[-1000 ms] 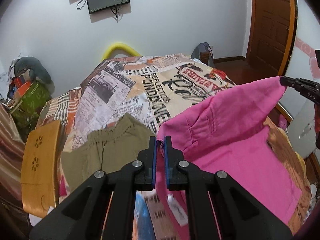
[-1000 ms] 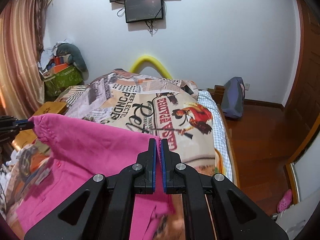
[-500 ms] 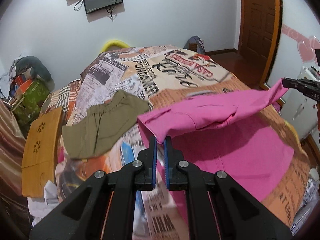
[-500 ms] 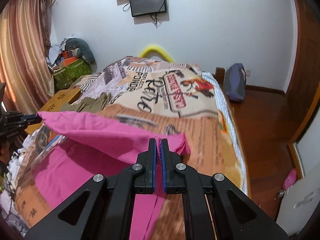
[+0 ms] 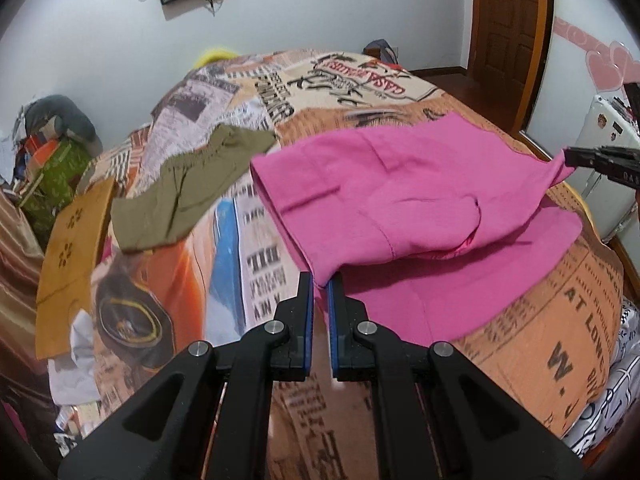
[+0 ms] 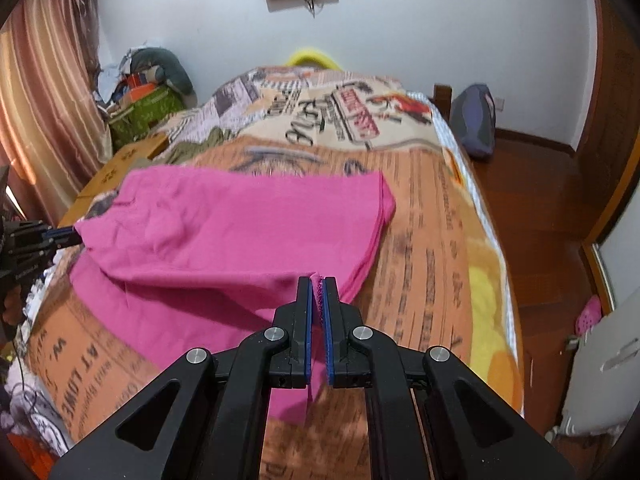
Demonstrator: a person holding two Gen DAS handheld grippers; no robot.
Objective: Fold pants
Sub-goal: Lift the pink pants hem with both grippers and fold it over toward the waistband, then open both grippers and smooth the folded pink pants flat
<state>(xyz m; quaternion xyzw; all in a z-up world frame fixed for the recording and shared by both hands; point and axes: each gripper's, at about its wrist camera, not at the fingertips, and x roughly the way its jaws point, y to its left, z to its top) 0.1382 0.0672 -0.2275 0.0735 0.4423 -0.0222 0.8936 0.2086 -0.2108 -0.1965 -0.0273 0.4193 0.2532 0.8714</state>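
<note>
Pink pants lie on a bed with a printed newspaper-pattern blanket, their upper layer doubled toward me over the lower one. My left gripper is shut on one near corner of the folded layer. My right gripper is shut on the other near corner, a pinch of pink cloth showing between its pads. Each view shows the other gripper at the frame edge: the right gripper at the far right, the left gripper at the far left. In the right wrist view the pink pants sag low over the bed.
Olive-green shorts lie on the bed beyond the pink pants, to the left. A wooden board flanks the bed's left side with cluttered bags behind. Wooden floor, a dark bag and a white appliance stand right of the bed.
Both grippers have come toward me and down with the pants' corners. The pink cloth, held up and stretched before, now lies folded over itself close to the bed.
</note>
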